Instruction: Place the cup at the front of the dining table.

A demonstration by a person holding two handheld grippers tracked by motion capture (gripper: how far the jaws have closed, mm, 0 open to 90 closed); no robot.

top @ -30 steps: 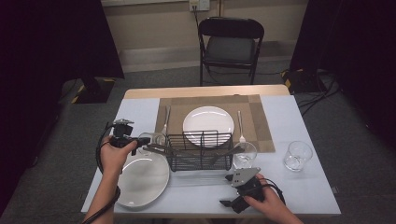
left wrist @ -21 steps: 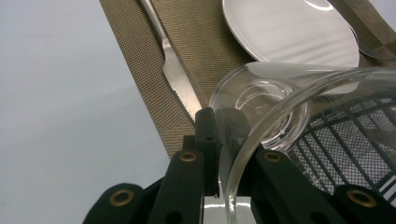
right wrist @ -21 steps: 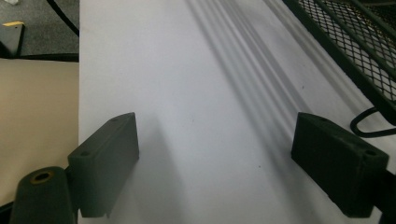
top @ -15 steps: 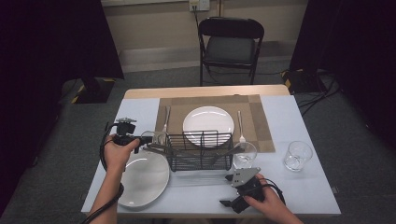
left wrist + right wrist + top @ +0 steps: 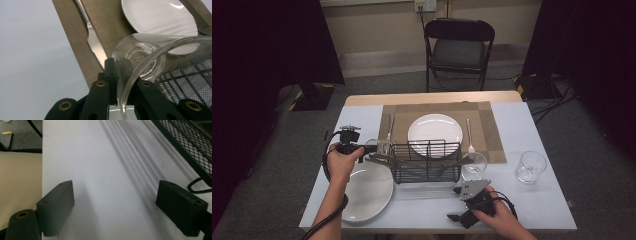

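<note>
Glass tumbler clenched in left tool, wire rack beside it; right tool released.

Left gripper, rising from bottom centre, jaws clamped on the rim of a tilted clear drinking glass; black wire rack at lower right; table knife on woven brown placemat; white plate at upper right; pale tabletop at left.

I log a white plate on brown placemat, knife, fork, wire rack, second plate, folding chair behind the table.
</note>
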